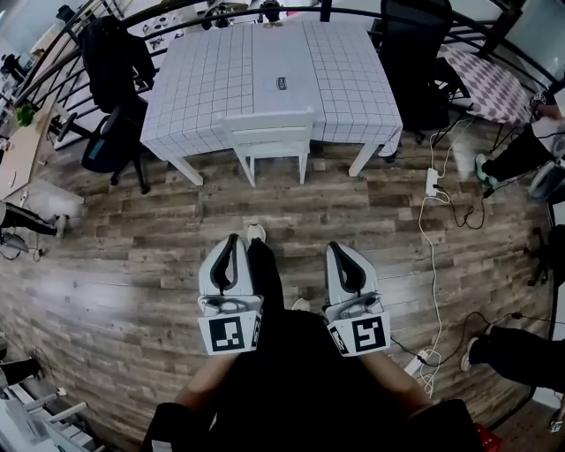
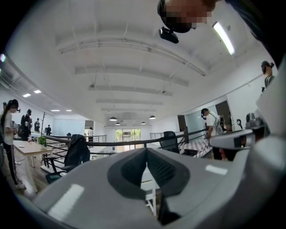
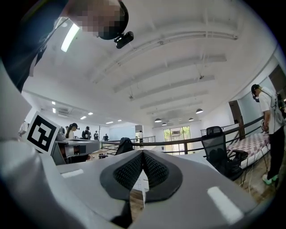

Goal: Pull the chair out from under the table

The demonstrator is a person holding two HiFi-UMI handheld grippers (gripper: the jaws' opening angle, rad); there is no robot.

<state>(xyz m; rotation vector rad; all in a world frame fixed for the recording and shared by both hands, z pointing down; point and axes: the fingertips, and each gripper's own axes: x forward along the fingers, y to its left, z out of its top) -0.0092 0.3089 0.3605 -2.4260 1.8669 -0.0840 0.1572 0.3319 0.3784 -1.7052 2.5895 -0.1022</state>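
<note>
1. A broad stretch of wooden floor (image 1: 124, 265) is seen lying bare between the person and the table (image 1: 353, 79), which is covered with a checked cloth.
2. The table is flanked by a dark office chair draped with a jacket (image 1: 115, 97) on the left and a black office chair (image 1: 415, 62) on the right. A curved railing (image 1: 177, 22) is seen behind it.
3. A white cable with a power strip (image 1: 433, 181) is laid on the floor to the right of the table, apart from the table leg.
4. The left gripper (image 1: 231, 240) is held level over the floor, well short of the table. Its jaws are pressed fully together and nothing is gripped.
5. The right gripper (image 1: 338, 249) is held beside it in the same way, with its jaws closed tip to tip on nothing.
6. The white chair (image 1: 269, 137) is tucked under the middle of the table's near edge, with its slatted back turned towards the person. Its seat is hidden beneath the cloth and its legs are planted on the floor. It is touched by neither gripper.
</note>
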